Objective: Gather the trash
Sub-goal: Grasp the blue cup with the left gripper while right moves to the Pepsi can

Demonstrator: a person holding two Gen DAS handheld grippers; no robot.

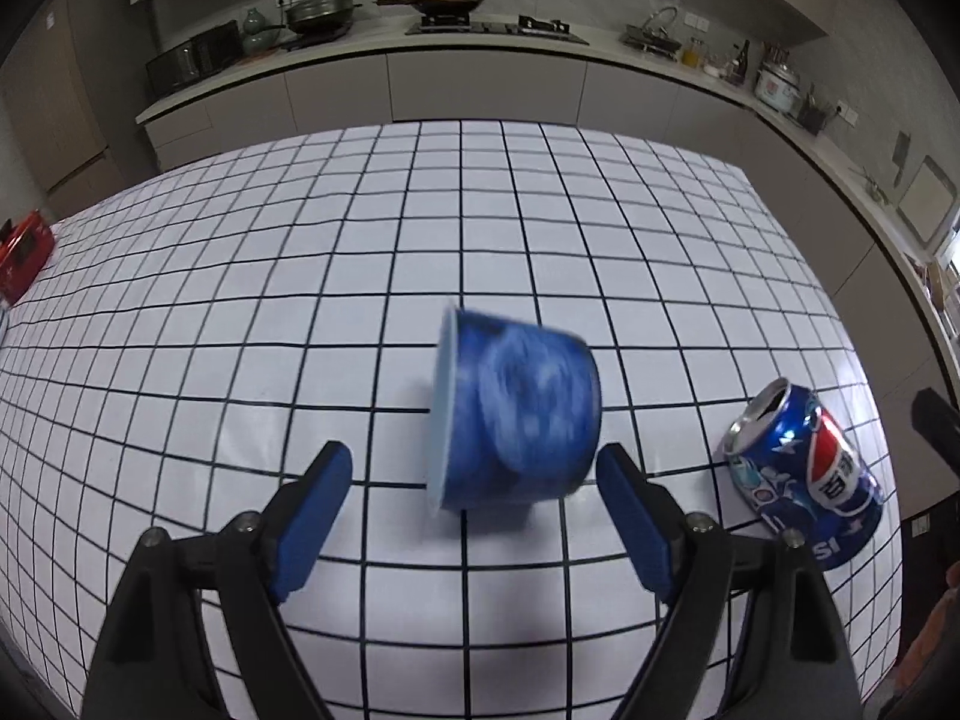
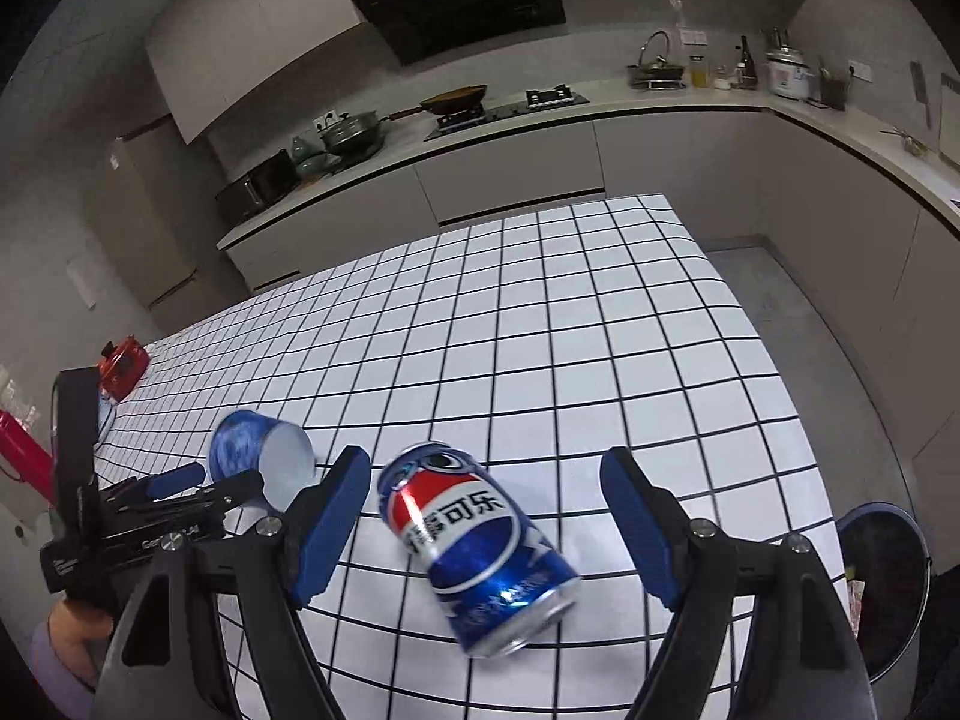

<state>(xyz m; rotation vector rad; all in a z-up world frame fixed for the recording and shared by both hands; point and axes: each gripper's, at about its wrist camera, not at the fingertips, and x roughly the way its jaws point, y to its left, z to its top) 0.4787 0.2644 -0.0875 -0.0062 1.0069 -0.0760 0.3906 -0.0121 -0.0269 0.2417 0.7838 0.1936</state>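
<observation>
A blue paper cup lies on its side on the white grid-patterned table, its open mouth to the left; it looks motion-blurred. My left gripper is open, its fingers on either side of the cup's near end. A blue Pepsi can lies on its side to the right. In the right wrist view the can lies between the open fingers of my right gripper. The cup and the left gripper show at the left there.
A red object sits at the table's far left edge, also in the right wrist view. A dark round bin stands off the table's right side. Kitchen counters with pans run behind the table.
</observation>
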